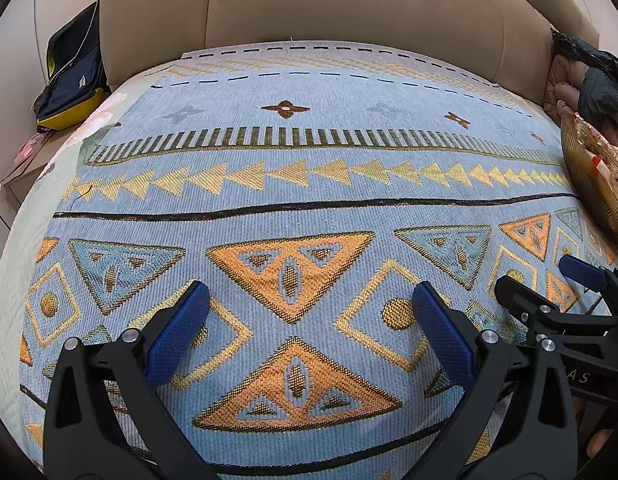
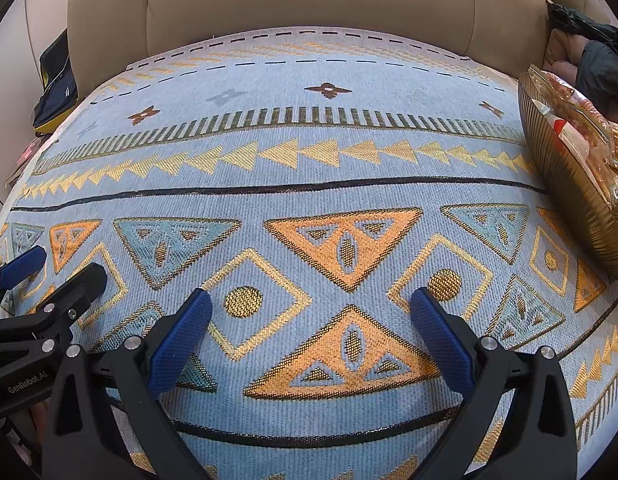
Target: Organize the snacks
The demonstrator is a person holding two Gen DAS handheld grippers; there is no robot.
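Left gripper (image 1: 309, 312): jaws spread wide, nothing between the blue pads (image 1: 177, 332), poised over the patterned cloth.
Right gripper (image 2: 311, 312): jaws likewise wide apart and empty; in the left wrist view it shows at 4 o'clock, just beside the left one.
Cloth (image 2: 309, 160): pale blue weave with orange and gold triangles, diamonds and a black line, spread over a bed; bare under both grippers.
Snacks (image 2: 581, 136): clear-wrapped packets, one with a red-and-white label, piled in the bowl at 2 o'clock.
Bowl (image 2: 565, 184): ribbed gold, resting on the cloth's edge, well apart from both grippers.
Headboard (image 2: 309, 0): beige padded panels at 12 o'clock.
Bag (image 1: 73, 76): navy and yellow, at 10 o'clock beside the bed.
Dark clothing (image 1: 593, 76): heaped at 2 o'clock behind the bowl.
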